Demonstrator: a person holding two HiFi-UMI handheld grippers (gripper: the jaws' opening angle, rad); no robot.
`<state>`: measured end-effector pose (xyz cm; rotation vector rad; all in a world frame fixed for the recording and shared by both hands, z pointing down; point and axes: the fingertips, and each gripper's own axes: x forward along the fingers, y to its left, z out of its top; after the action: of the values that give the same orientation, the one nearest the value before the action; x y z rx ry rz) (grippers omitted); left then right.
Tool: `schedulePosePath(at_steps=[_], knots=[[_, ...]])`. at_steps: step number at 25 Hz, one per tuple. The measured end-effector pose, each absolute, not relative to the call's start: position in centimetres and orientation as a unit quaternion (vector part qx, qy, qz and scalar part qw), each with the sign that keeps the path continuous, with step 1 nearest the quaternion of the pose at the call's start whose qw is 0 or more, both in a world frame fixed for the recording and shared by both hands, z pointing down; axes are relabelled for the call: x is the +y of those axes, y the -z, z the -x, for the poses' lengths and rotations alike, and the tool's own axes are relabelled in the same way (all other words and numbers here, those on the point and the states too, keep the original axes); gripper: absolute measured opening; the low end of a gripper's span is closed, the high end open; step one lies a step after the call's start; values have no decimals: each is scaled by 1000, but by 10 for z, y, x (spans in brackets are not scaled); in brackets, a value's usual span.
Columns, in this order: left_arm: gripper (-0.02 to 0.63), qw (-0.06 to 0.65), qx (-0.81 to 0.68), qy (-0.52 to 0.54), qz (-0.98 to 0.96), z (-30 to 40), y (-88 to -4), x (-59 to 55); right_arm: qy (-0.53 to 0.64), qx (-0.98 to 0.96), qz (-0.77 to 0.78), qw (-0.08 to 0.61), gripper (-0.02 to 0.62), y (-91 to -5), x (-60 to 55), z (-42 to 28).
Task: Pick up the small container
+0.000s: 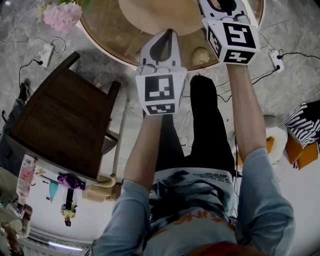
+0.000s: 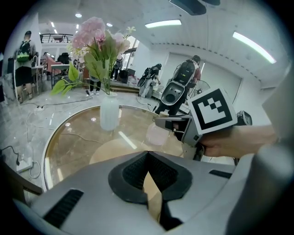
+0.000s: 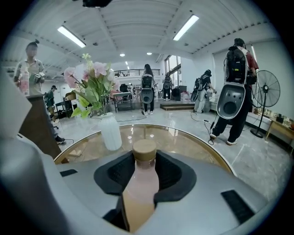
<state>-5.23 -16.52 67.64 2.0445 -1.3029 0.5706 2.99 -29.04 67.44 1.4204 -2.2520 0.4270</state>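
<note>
The small container [image 3: 145,180], a pale pink bottle with a tan cap, stands upright between the pads of my right gripper [image 3: 143,173]. It fills the gap, and both pads touch its sides. In the left gripper view the same container [image 2: 157,136] shows at the tip of the right gripper [image 2: 171,122], low over the round glass table [image 2: 69,147]. I cannot tell whether its base is off the table. My left gripper [image 2: 148,178] is shut and empty, held near the table's edge [image 1: 161,42]. In the head view the right gripper [image 1: 223,9] reaches over the table.
A white vase [image 3: 111,132] of pink flowers stands further in on the table, left of the container. A round tan mat [image 1: 160,15] lies at the table's middle. A dark wooden chair [image 1: 65,120] stands at the left. People with backpacks and a fan [image 3: 268,89] are far off.
</note>
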Motion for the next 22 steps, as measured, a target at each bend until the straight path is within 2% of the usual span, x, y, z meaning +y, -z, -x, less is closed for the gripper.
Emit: schedulePosePath(at_steps=[10,22], knots=[[23,286,-521,-186,-782,35,-609,-179,-154,-827,-500,205,150,-598,-266,-52],[23,245,-611,-122,-743,37,-445,-179,-133,-862,-466,146,150,-409,-228,-84]])
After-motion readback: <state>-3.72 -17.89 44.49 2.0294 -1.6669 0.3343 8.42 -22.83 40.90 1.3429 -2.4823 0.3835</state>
